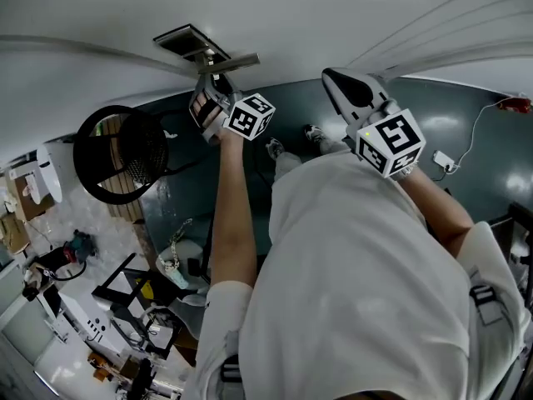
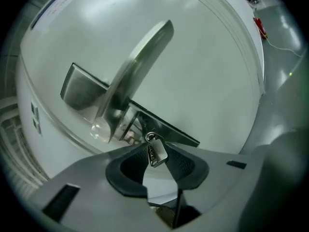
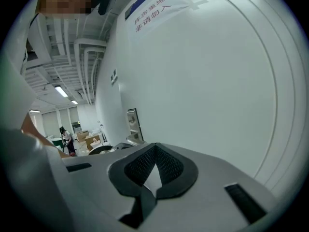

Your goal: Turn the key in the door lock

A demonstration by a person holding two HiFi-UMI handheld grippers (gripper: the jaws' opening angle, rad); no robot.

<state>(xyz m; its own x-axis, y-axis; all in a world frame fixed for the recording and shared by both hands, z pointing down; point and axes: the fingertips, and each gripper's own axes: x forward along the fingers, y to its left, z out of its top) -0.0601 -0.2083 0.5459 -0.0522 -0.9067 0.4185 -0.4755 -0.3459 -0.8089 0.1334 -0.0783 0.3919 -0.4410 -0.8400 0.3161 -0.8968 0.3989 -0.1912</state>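
The key [image 2: 155,148], seated in the lock [image 2: 126,127] under the door handle [image 2: 140,66], is bracketed, seemingly unpinched, by the left hand-held gripper's [image 2: 157,159] spread jaws, likely for turning, while the right hand-held gripper [image 3: 155,146], pressed together and empty, is kept aside.

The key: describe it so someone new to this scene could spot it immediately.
On the white door, find the metal lever handle on its plate. Beside the handle's pivot sticks out the key: small, shiny, rectangular, with a hole, unlike the long lever.
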